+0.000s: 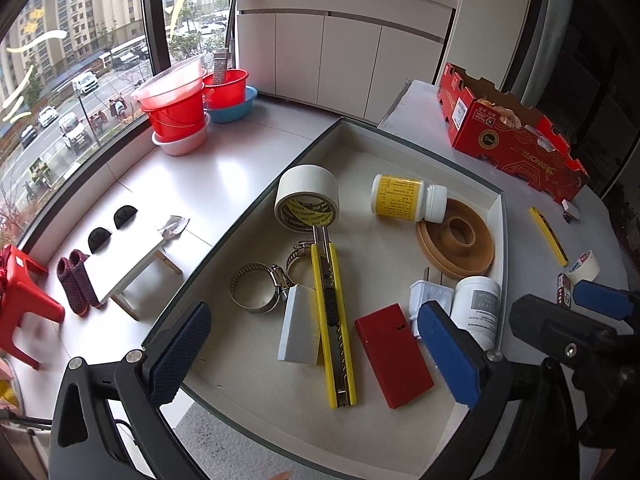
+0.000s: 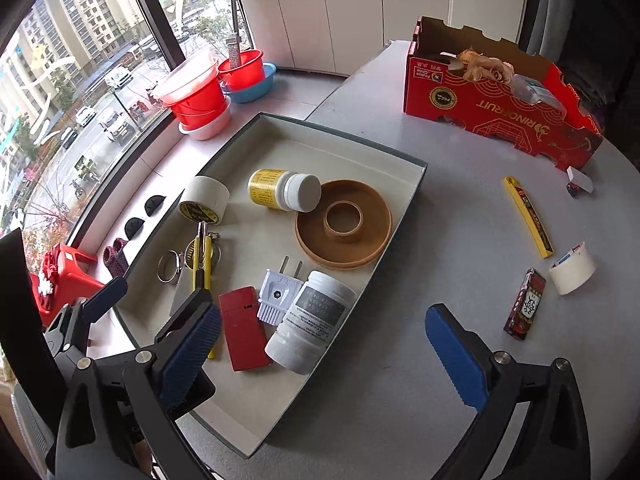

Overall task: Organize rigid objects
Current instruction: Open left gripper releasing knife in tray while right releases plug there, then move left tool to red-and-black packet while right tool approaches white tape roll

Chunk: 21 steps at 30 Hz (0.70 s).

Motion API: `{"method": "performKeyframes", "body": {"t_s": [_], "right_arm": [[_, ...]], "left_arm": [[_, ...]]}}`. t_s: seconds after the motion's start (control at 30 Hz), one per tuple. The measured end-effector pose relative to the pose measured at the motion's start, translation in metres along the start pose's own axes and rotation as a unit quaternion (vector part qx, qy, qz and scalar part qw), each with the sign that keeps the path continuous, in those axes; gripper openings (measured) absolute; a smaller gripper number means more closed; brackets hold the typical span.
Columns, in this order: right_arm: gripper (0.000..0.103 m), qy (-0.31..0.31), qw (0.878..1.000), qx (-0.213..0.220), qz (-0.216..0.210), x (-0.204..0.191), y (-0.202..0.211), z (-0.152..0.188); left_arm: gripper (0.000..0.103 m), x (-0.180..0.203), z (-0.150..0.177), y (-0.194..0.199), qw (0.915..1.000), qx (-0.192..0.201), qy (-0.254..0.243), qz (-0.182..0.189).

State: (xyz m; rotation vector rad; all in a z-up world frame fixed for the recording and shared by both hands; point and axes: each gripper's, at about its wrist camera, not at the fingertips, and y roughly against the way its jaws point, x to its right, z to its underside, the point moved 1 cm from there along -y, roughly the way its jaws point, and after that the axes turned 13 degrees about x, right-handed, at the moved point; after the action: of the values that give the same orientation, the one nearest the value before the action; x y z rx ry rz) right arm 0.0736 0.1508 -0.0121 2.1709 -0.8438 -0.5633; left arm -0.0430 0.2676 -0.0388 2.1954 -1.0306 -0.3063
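A shallow grey-rimmed tray (image 1: 420, 140) (image 2: 340, 128) holds a tape roll (image 1: 307, 198), a yellow-labelled bottle (image 1: 404, 198), a brown ring dish (image 1: 456, 240), hose clamps (image 1: 256, 288), a white block (image 1: 298, 328), a yellow utility knife (image 1: 332, 320), a red box (image 1: 394, 354), a white plug (image 1: 430, 294) and a white bottle (image 2: 312, 320). My left gripper (image 1: 316, 356) hovers open over the knife and red box, touching neither. My right gripper (image 2: 322, 356) stands open over the tray's near right edge, above the white bottle. Its blue pad (image 1: 600, 300) also shows in the left wrist view.
On the grey table right of the tray lie a yellow blade case (image 2: 528, 216), a small tape roll (image 2: 572, 274) and a dark red packet (image 2: 524, 304). A red cardboard box (image 2: 500, 108) stands at the back. Buckets (image 1: 180, 108) sit by the window.
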Motion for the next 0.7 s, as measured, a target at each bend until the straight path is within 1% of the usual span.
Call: {"method": "performKeyframes", "body": {"t_s": [0.17,0.27,0.37,0.5,0.6,0.7], "right_arm": [[0.103,-0.032,0.999,0.003,0.013,0.030,0.018,0.018],[0.103,-0.053,0.998,-0.001,0.027,0.052,0.033,0.040],[0.103,-0.080,0.995,-0.011,0.050,0.083,0.045,0.069],[0.103,-0.101,0.990,-0.024,0.096,0.124,0.062,0.108],[0.103,-0.107,0.984,-0.026,0.140,0.155,0.075,0.131],[0.103,-0.124,0.978,-0.024,0.165,0.184,0.087,0.151]], "left_arm": [[0.103,0.011,0.005,0.012,0.9999,-0.002,-0.010,0.005],[0.103,0.020,0.011,0.021,0.9997,-0.005,-0.025,0.006],[0.103,0.035,0.018,0.031,0.9990,-0.007,-0.038,0.024],[0.103,0.070,0.030,0.045,0.9956,-0.011,-0.075,0.055],[0.103,0.103,0.039,0.053,0.9909,-0.013,-0.109,0.077],[0.103,0.139,0.046,0.055,0.9854,-0.020,-0.139,0.096]]}}
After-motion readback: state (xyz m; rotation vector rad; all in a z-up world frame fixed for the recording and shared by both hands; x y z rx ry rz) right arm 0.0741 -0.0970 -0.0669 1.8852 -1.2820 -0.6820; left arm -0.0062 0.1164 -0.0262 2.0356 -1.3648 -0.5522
